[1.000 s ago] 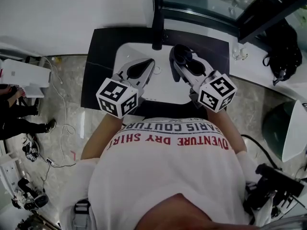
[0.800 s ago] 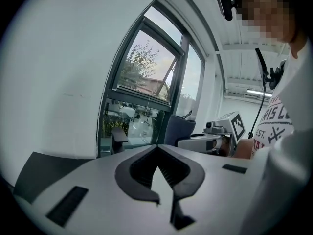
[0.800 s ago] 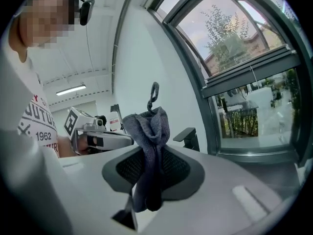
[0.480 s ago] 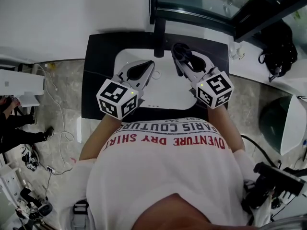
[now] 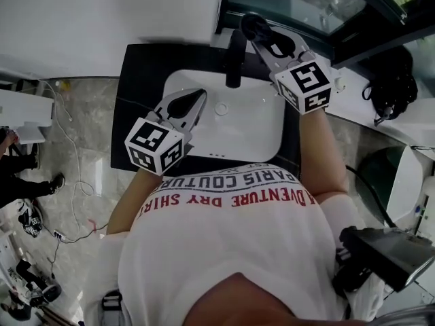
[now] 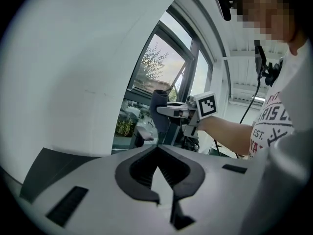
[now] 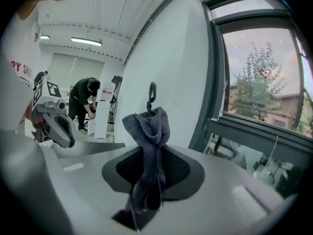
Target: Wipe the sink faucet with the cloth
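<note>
Right hand-held gripper (image 7: 146,155) — jaws clamped on a dark grey knitted cloth (image 7: 146,124), which bunches above the tips. The gripper is held at the rear edge of the black surface (image 5: 139,94), just beside the top of the dark upright sink faucet (image 5: 235,58); contact between cloth and faucet cannot be confirmed. Left hand-held gripper (image 6: 157,151) — jaws pressed together with nothing between them, over the left side of the white rectangular sink basin (image 5: 251,131).

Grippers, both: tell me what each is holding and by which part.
The right gripper is shut on the grey cloth, pinching a bunched fold of it, and a wad pokes out past the tips. The left gripper is shut and holds nothing.
</note>
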